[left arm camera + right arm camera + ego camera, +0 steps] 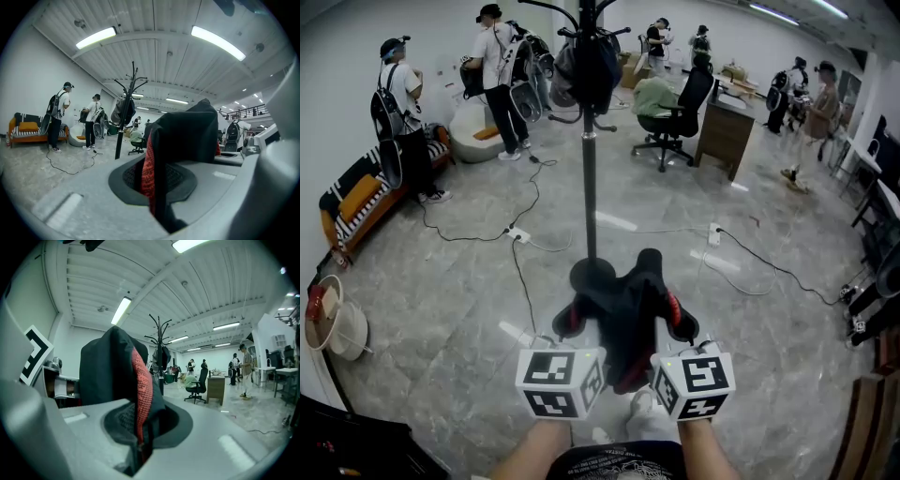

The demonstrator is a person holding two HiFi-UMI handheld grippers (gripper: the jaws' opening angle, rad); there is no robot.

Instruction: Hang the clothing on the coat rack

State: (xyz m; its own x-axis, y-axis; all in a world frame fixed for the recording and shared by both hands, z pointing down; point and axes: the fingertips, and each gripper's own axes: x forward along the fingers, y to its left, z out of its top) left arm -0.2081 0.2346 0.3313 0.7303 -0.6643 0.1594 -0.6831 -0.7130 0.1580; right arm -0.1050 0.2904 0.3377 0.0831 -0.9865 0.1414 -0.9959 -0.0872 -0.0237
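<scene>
A black garment with red trim (628, 305) hangs stretched between my two grippers, low in front of me. My left gripper (569, 324) is shut on its left edge, and my right gripper (680, 326) is shut on its right edge. In the left gripper view the cloth (187, 136) is pinched between the jaws, its red lining showing. The right gripper view shows the same cloth (112, 376) clamped in that gripper. The black coat rack (589, 169) stands just beyond the garment, with its round base (592, 275) on the floor. Dark clothing (586, 66) hangs on its upper hooks.
Cables and a power strip (518, 234) lie on the grey floor around the rack. An orange striped sofa (356, 202) lines the left wall. An office chair (675, 117) and a wooden desk (727, 131) stand at the back right. Several people stand around the room.
</scene>
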